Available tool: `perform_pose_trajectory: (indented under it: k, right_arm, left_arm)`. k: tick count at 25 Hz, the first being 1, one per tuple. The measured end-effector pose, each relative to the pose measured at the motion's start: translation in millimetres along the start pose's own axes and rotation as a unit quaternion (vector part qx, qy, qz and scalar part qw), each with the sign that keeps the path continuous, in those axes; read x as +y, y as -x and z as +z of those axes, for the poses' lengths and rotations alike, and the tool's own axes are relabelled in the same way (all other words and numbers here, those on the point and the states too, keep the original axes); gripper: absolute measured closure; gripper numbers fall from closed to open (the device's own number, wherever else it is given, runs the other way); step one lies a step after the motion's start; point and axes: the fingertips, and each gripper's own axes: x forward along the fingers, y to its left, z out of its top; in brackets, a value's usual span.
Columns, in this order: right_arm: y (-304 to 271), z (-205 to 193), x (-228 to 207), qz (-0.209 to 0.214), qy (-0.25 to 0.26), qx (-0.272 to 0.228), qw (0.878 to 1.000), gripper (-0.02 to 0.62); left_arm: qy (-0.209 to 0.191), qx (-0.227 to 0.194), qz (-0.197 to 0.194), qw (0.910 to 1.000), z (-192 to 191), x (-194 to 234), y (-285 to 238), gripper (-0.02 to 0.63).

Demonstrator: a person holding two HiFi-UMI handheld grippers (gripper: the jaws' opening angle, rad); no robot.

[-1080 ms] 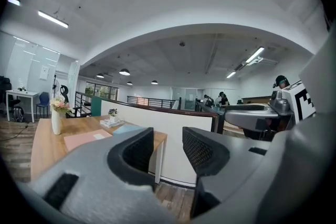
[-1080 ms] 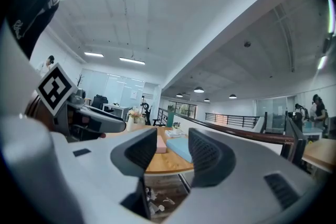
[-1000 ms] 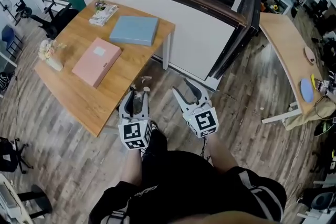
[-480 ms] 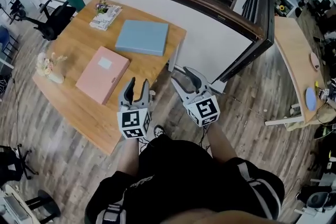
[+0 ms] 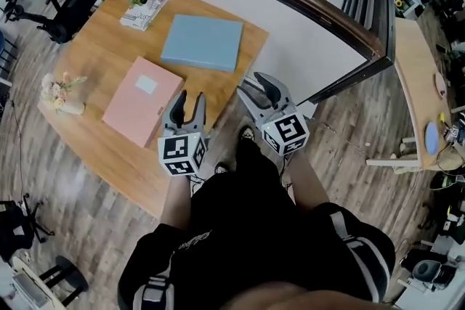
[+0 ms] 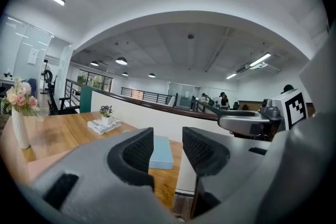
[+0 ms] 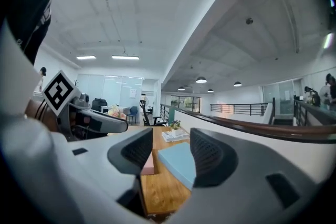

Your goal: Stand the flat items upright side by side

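Two flat boxes lie on the wooden table [image 5: 98,54]: a pink box [image 5: 143,91] nearer me and a light blue box [image 5: 203,43] behind it. My left gripper [image 5: 189,99] is open and empty at the table's near edge, just right of the pink box. Level with the table's right corner, my right gripper [image 5: 256,83] hangs over the floor; its jaws have just been opening and hold nothing. The left gripper view shows the blue box [image 6: 160,152] far off past the open gripper [image 6: 168,136]. In the right gripper view, the blue box [image 7: 181,162] and pink box [image 7: 147,163] lie beyond the gripper [image 7: 171,152].
A vase of flowers [image 5: 62,94] stands at the table's left edge, and a stack of magazines with a small plant [image 5: 144,9] at its far corner. A white partition wall [image 5: 305,40] runs behind the table. An office chair [image 5: 62,11] stands far left, another desk [image 5: 418,69] right.
The person has stepped toward the table, bringing both grippers closer. The left gripper went from over the floor to the table's near edge. The right gripper's jaws stand a little wider.
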Motion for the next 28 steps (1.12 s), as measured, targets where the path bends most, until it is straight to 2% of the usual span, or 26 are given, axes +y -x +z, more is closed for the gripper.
perform_pose_trajectory:
  k: [6,11,16,20,24,26,28]
  right_arm:
    - [-60.6,-12.1,-43.6,0.017,-0.006,0.006,1.0,0.365]
    - [-130.0,-13.7,-88.4,0.063,0.015,0.011,0.998,0.347]
    - [-198.4,-23.2,-123.6,0.131,0.026,0.042,0.99,0.296]
    - [-245.6,-45.3,-140.5,0.184,0.023,0.07,0.98,0.272]
    - [-286.1,-71.6,-153.5,0.229,0.022,0.094,0.969,0.256]
    - [-305.0,-88.0,-154.5,0.257,0.022,0.108,0.96,0.256]
    - [-317.9,-106.2,-149.6,0.297,0.028,0.133,0.945,0.249]
  left_arm:
    - [0.011,0.012,0.024,0.9996,-2.6,33.1,-57.9,0.434]
    - [0.04,0.002,0.053,0.9978,10.2,64.6,-122.6,0.42]
    - [0.09,0.031,0.078,0.9924,-0.3,90.3,-182.8,0.389]
    - [0.155,0.061,0.107,0.9803,-30.0,113.2,-215.8,0.386]
    - [0.192,0.096,0.139,0.9666,-62.3,136.4,-239.3,0.37]
    - [0.218,0.123,0.164,0.9543,-84.6,146.2,-243.3,0.367]
    - [0.25,0.141,0.189,0.9393,-105.1,151.1,-242.3,0.344]
